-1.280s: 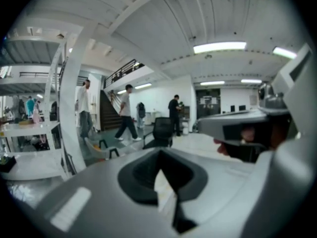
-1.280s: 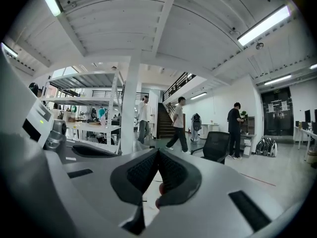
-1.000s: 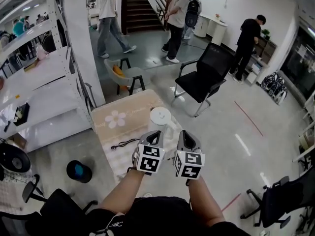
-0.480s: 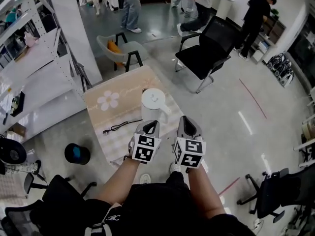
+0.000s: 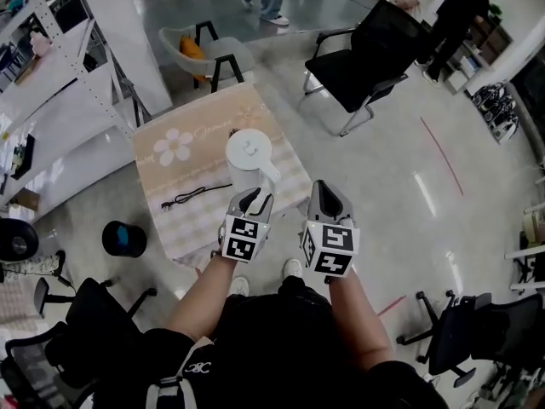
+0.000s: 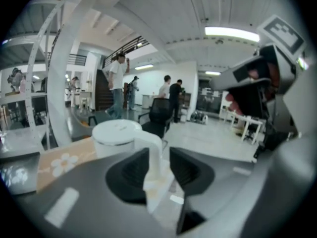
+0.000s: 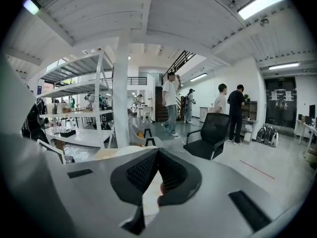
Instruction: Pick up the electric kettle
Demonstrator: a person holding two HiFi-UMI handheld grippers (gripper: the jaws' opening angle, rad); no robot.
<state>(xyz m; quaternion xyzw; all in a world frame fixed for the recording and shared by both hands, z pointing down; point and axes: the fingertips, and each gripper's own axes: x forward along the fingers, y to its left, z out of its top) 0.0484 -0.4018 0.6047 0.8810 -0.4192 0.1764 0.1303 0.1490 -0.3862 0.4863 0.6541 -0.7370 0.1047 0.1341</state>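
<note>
White cylindrical plastic electric kettle (image 5: 248, 153): stood upright on the low beige flower-printed desk (image 5: 281, 147), directly ahead of the left claw (image 5: 252, 197).
Left claw: jaws parted, just been opening; the kettle's handle (image 6: 153, 152) is framed between them, unpressed.
Right claw (image 5: 324, 192): jaws closed, nothing held.
Black power cord (image 5: 192, 197): laid left of the left claw.

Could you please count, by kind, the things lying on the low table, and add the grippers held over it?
Kettle: 1
Cable: 1
Grippers: 2, the left gripper and the right gripper
Total: 4
</note>
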